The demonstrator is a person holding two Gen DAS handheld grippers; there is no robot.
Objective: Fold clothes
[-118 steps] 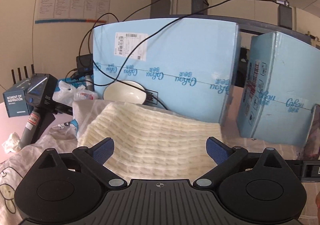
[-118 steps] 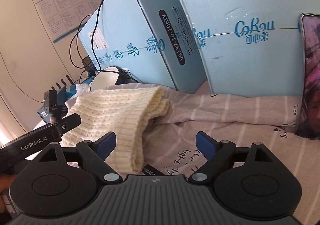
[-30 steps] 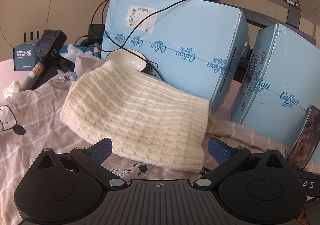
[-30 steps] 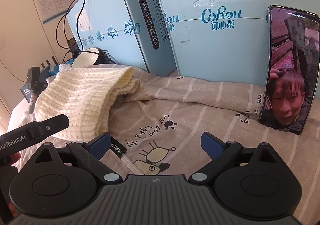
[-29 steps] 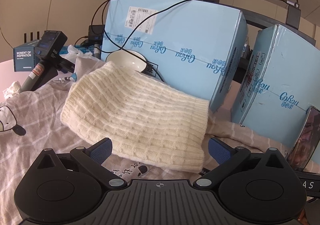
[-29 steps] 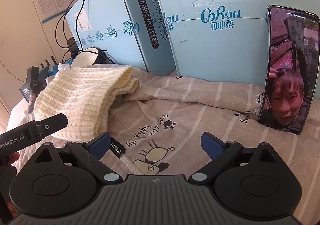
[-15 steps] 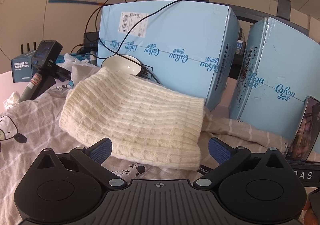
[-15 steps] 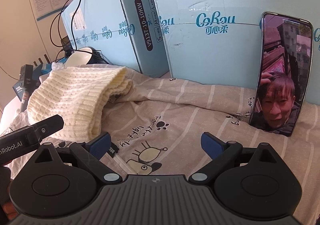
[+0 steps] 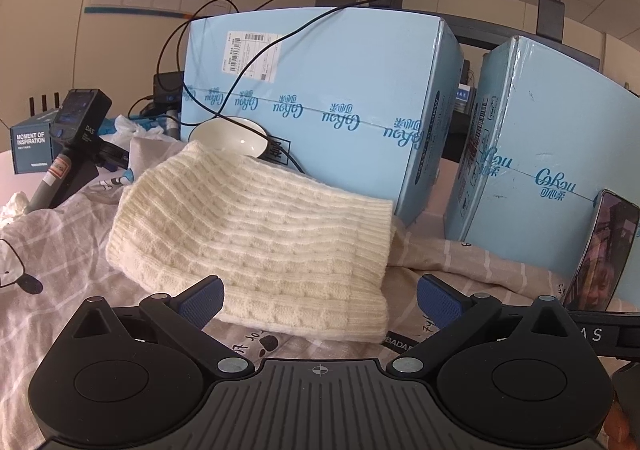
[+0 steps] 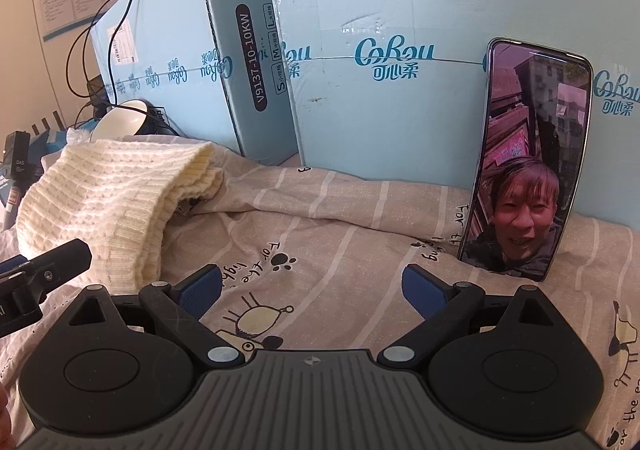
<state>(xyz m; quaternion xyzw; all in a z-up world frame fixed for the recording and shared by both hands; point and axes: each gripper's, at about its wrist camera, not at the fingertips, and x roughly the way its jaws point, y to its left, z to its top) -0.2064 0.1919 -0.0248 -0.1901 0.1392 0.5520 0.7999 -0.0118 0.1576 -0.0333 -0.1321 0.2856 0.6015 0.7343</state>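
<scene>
The folded sweater (image 9: 256, 226) lies on the sheet (image 10: 340, 234), long axis running left-back to right-front, ribbed hem toward the boxes (image 9: 320, 97). Both grippers, left (image 9: 320, 296) and right (image 10: 310, 288), have drawn back since earlier, jaws spread and empty. A phone (image 10: 528, 153) leans on the right box; a bowl (image 9: 228, 135) sits behind.

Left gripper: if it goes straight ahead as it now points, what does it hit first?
Most likely the cream knit sweater: it lies folded right ahead of the open left gripper, its near hem between the jaws. The blue box stands behind it. Depth is uncertain.
</scene>
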